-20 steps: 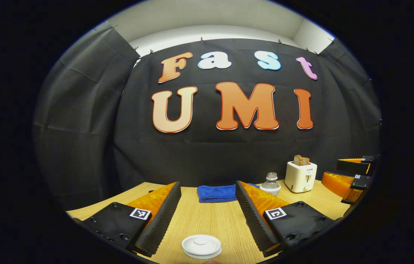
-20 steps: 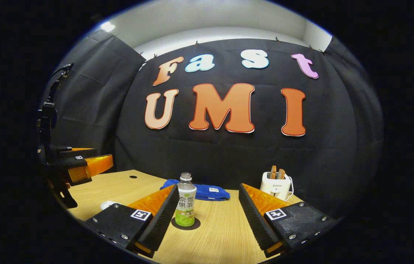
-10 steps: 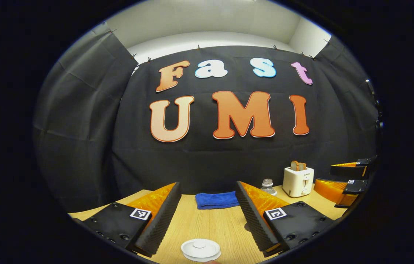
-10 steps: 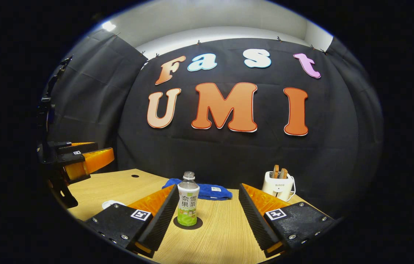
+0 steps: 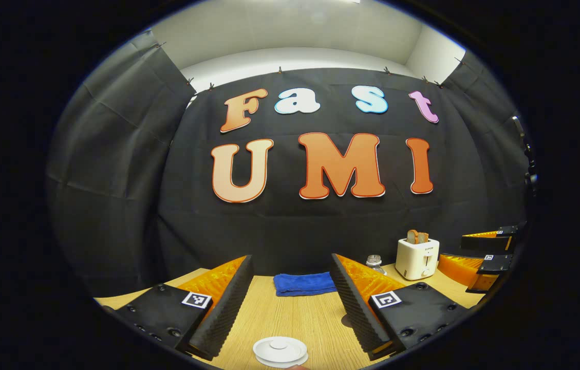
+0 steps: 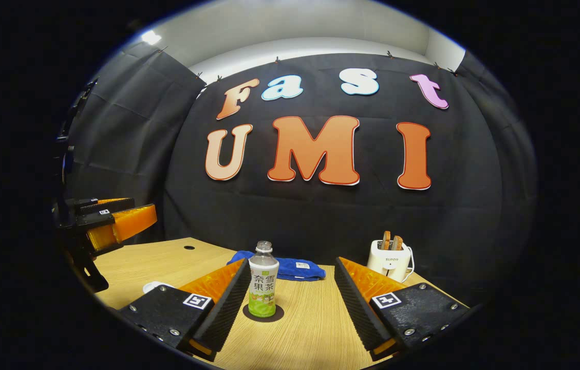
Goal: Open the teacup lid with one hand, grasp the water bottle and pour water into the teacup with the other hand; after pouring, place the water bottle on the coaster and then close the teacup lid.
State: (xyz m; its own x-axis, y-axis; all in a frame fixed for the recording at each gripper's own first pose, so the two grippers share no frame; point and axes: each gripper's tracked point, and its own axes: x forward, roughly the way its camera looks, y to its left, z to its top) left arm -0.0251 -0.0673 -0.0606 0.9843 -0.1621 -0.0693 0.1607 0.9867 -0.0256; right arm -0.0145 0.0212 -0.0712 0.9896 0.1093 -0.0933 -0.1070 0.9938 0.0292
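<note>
The white teacup lid [image 5: 280, 351] rests on the teacup at the bottom edge of the left gripper view, below and between the spread fingers of my left gripper [image 5: 291, 259], which is open and holds nothing. The water bottle [image 6: 262, 287], uncapped with a green label, stands upright on a dark round coaster [image 6: 264, 314]. My right gripper [image 6: 292, 262] is open, and the bottle stands just ahead of its left finger without touching it. In the left gripper view the bottle's neck [image 5: 374, 262] peeks over the right finger.
A folded blue cloth [image 6: 282, 268] lies at the back of the wooden table [image 6: 310, 329]. A white toaster [image 6: 390, 259] with bread stands at the back right. The left gripper [image 6: 141, 208] hovers at the far left of the right gripper view, above the teacup's white rim [image 6: 153, 285].
The left gripper has drawn back and up a little, so the lid sits lower in its view and the bottle slid behind its right finger. The right gripper has barely moved.
</note>
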